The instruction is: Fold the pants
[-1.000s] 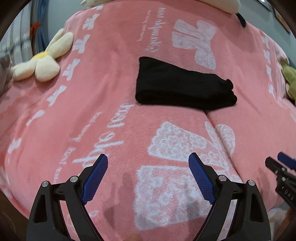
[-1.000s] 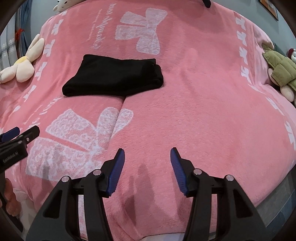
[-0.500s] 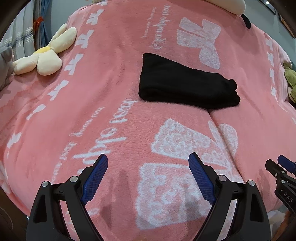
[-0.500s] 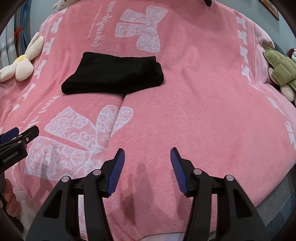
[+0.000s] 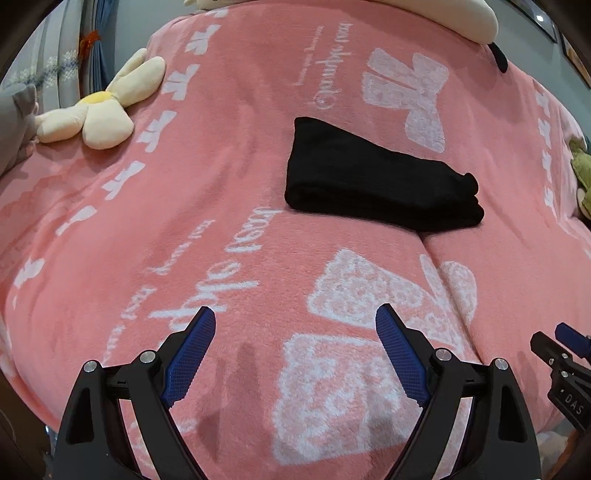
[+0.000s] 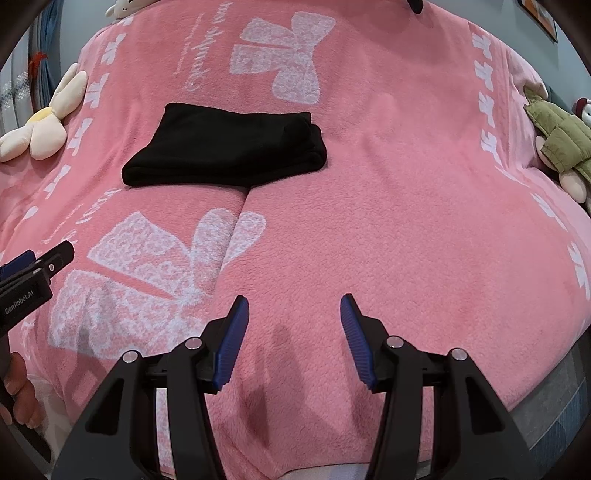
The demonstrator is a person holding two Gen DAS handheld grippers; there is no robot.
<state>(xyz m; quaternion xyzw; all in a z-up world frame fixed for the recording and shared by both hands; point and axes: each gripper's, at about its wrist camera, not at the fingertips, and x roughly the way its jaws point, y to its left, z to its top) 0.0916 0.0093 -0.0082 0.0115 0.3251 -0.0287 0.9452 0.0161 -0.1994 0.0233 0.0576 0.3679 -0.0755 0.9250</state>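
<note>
The black pants [image 5: 376,181] lie folded into a compact bundle in the middle of the pink blanket [image 5: 184,229]. They also show in the right wrist view [image 6: 229,157]. My left gripper [image 5: 295,317] is open and empty, held over the blanket near the bed's front edge, well short of the pants. My right gripper [image 6: 293,304] is open and empty, also near the front edge, to the right of the pants. Each gripper's tip shows at the edge of the other's view.
A cream flower plush [image 5: 96,114] lies at the bed's left side. A green plush toy [image 6: 557,144] lies at the right side. A long cream pillow [image 5: 424,14] lies at the head. A crease [image 6: 236,221] runs through the blanket in front of the pants.
Both grippers have drawn back slightly from the pants and stay open. The folded pants have not moved.
</note>
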